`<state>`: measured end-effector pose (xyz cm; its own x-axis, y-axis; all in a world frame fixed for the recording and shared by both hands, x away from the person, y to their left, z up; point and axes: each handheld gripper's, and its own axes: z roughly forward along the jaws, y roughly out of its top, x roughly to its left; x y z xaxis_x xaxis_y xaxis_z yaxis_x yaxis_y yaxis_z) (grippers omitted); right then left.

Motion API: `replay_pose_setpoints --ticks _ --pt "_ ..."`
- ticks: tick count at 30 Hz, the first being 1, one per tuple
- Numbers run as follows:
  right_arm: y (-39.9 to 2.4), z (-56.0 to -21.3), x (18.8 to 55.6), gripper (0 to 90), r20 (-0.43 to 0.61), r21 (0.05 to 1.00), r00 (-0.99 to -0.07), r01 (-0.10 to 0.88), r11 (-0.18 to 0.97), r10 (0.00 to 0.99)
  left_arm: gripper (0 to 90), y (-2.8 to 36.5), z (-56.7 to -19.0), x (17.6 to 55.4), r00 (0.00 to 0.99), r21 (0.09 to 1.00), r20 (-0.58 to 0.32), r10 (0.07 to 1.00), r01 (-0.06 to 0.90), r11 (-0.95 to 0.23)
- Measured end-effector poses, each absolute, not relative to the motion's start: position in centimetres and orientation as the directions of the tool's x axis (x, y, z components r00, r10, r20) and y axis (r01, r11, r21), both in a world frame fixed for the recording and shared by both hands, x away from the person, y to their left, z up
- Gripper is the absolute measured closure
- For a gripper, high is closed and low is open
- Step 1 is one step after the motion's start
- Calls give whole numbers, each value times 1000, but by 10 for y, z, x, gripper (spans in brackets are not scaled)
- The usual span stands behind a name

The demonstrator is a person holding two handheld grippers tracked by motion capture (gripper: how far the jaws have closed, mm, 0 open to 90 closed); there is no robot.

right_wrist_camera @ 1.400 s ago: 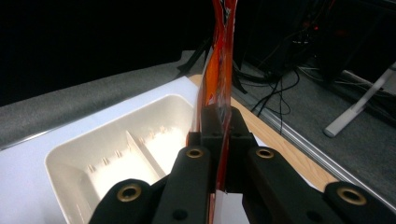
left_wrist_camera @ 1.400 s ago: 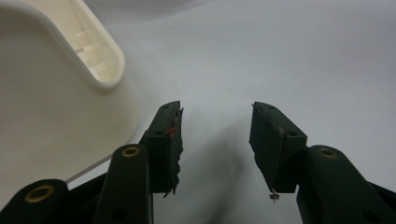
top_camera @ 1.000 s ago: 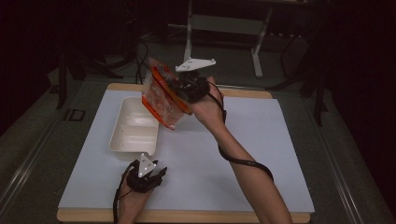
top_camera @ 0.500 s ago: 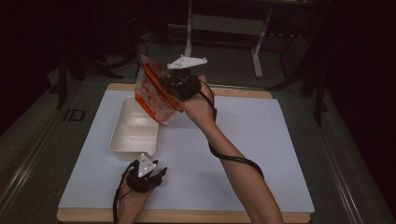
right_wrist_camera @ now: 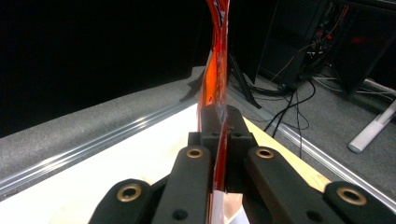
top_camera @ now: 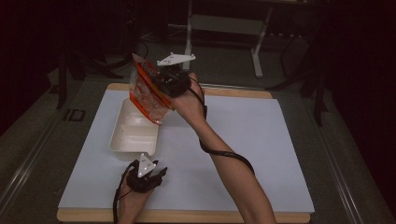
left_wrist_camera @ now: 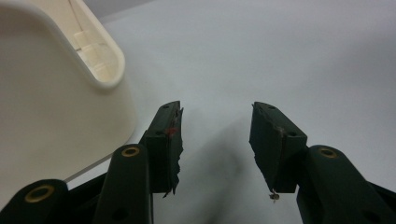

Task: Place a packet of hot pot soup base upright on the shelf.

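We see the right claw (top_camera: pixel 161 84) clamped on an orange bag (top_camera: pixel 147 95) held above the white tray (top_camera: pixel 133 133) near the worktop's (top_camera: pixel 261 140) left edge, while the left claw (left_wrist_camera: pixel 215 135) rests open beside the tray's near corner.

We note a dark room, lit mainly over the work area. The table (top_camera: pixel 261 140) carries a pale white-grey sheet on a light wooden board, whose edge shows along the far and near sides. Around the table we see grey carpeted floor (top_camera: pixel 28 140), with a metal rail (top_camera: pixel 21 184) running along the left side and another along the right. Behind the table stands a pale desk frame (top_camera: pixel 224 23) with white legs and a foot bar. Dark stand legs (top_camera: pixel 63 79) rise at the far left. In the right gripper view we see black cables (right_wrist_camera: pixel 299 112) lying on the carpet beside dark equipment.
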<state>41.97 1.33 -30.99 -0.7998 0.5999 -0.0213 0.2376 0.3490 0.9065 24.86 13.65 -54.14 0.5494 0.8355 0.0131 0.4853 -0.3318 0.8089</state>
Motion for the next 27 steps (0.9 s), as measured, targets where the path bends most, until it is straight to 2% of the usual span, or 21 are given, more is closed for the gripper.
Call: replay_pose_setpoints --ticks 12,15,22,27 --pt "32 -317 432 899 12 884 -802 288 368 598 537 137 -541 249 550 810 8 835 486 -328" --pt "37 -315 437 898 52 875 -805 322 361 590 537 137 -541 249 549 811 6 835 486 -325" --pt "42 -313 437 899 65 879 -805 326 349 589 536 137 -541 249 551 812 2 835 486 -322" --pt "47 -318 440 898 118 863 -797 377 336 592 536 138 -541 249 549 813 -1 836 487 -319"
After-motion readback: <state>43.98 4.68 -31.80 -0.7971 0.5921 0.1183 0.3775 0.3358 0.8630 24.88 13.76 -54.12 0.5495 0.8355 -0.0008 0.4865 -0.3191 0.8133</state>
